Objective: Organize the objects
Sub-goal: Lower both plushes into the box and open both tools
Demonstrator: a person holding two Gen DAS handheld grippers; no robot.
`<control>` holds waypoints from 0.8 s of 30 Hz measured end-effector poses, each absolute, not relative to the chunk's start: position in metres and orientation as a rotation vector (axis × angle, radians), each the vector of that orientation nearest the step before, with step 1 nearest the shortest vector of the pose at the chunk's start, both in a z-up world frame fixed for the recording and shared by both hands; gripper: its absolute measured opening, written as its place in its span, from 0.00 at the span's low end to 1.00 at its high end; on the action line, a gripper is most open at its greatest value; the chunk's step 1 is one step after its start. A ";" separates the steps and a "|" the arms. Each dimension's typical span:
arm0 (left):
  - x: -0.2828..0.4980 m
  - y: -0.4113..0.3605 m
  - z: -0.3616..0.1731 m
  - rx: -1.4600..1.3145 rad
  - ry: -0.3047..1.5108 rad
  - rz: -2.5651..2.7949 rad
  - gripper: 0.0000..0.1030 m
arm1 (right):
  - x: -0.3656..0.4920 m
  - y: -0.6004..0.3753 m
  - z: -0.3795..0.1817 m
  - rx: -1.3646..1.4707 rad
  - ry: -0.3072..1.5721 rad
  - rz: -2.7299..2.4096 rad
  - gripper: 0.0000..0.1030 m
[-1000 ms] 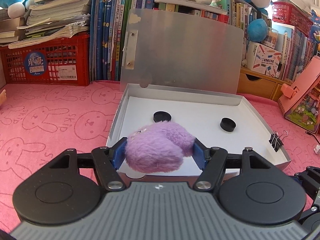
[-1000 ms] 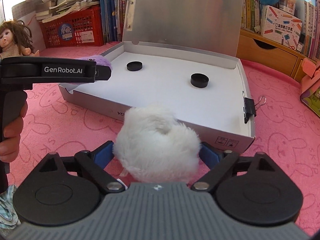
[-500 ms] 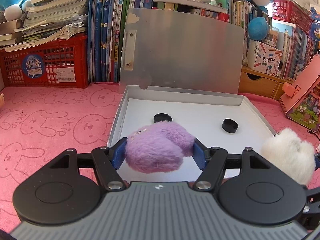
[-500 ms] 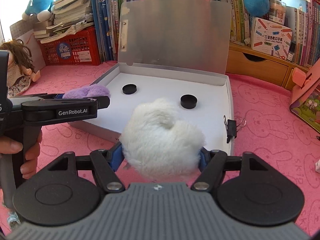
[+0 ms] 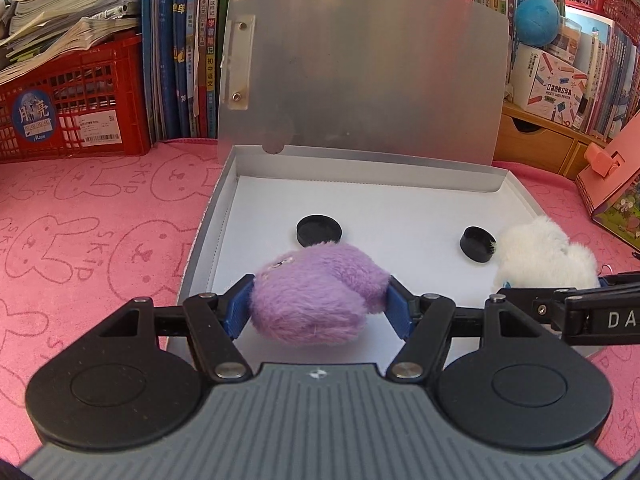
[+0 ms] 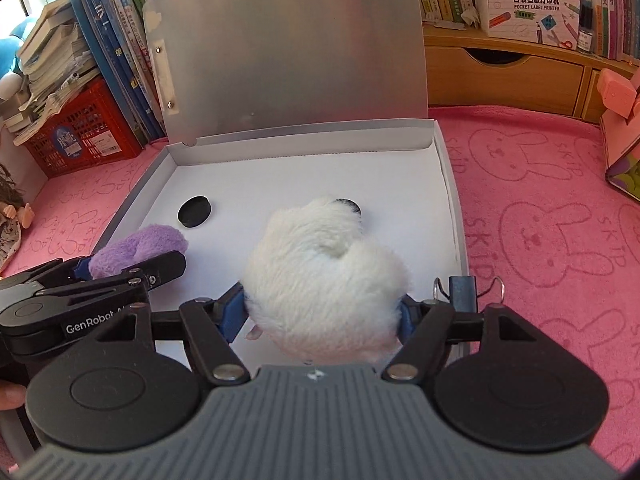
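My left gripper is shut on a purple plush toy, held over the near left part of an open grey box with a white floor. My right gripper is shut on a white plush toy above the box's near right part. Two black round discs lie on the box floor: the left disc just beyond the purple toy, the right disc beside the white toy. In the right wrist view the right disc is mostly hidden by white fur; the purple toy shows at left.
The box's grey lid stands upright at the back. A black binder clip grips the box's near right wall. A red crate, upright books, a wooden drawer shelf and a pink stand ring the pink bunny cloth. A doll lies far left.
My right gripper closed on the white toy, lifted it off the pink cloth and carried it forward over the box. My left gripper moved forward over the box with the purple toy.
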State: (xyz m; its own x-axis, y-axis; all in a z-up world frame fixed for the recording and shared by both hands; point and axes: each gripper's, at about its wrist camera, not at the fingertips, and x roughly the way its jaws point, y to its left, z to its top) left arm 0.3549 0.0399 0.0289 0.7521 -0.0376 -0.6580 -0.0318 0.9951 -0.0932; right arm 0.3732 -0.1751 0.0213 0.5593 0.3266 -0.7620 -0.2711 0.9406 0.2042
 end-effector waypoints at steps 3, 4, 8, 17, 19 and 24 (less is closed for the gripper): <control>0.372 0.038 0.024 -0.084 0.730 0.000 0.70 | 0.387 -0.168 0.019 0.040 0.913 0.350 0.71; 0.377 0.037 0.023 -0.082 0.733 0.003 0.70 | 0.392 -0.168 0.018 0.041 0.917 0.347 0.71; 0.395 0.037 0.020 -0.090 0.743 0.006 0.70 | 0.405 -0.162 0.019 0.032 0.898 0.356 0.72; 0.404 0.048 0.023 -0.127 0.716 0.013 0.79 | 0.410 -0.169 0.033 0.072 0.795 0.329 0.86; 0.398 0.048 0.028 -0.122 0.701 0.014 0.80 | 0.406 -0.177 0.040 0.106 0.783 0.325 0.86; 0.375 0.045 0.043 -0.107 0.673 -0.004 0.83 | 0.386 -0.198 0.059 0.148 0.751 0.317 0.87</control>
